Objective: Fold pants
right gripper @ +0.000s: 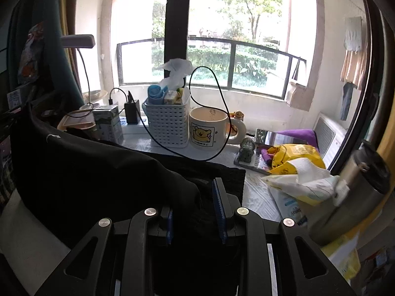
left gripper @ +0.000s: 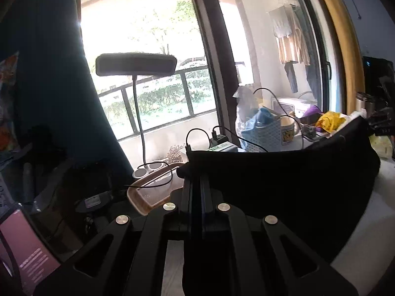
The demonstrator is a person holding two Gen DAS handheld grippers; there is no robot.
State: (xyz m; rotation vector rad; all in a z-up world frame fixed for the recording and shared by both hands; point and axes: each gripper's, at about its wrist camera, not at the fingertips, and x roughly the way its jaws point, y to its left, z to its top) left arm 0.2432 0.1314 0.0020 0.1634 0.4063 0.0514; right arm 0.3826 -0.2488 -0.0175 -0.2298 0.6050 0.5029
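The black pants (left gripper: 284, 180) hang stretched between both grippers above the white table. In the left wrist view my left gripper (left gripper: 195, 180) is shut on the left edge of the pants, which spread to the right. In the right wrist view the pants (right gripper: 86, 170) drape left and forward. My right gripper (right gripper: 195, 197) has its jaws a little apart with bunched black cloth between the blue pads (right gripper: 218, 207). The fingertips of both grippers are partly hidden by cloth.
Behind the pants on the table stand a white basket (right gripper: 167, 125), a bear mug (right gripper: 207, 128), a charger with black cables (right gripper: 132, 111), a yellow bag (right gripper: 293, 155), a steel flask (right gripper: 350, 192) at right, and a brown tray (left gripper: 150, 192) and desk lamp (left gripper: 135, 64) at left.
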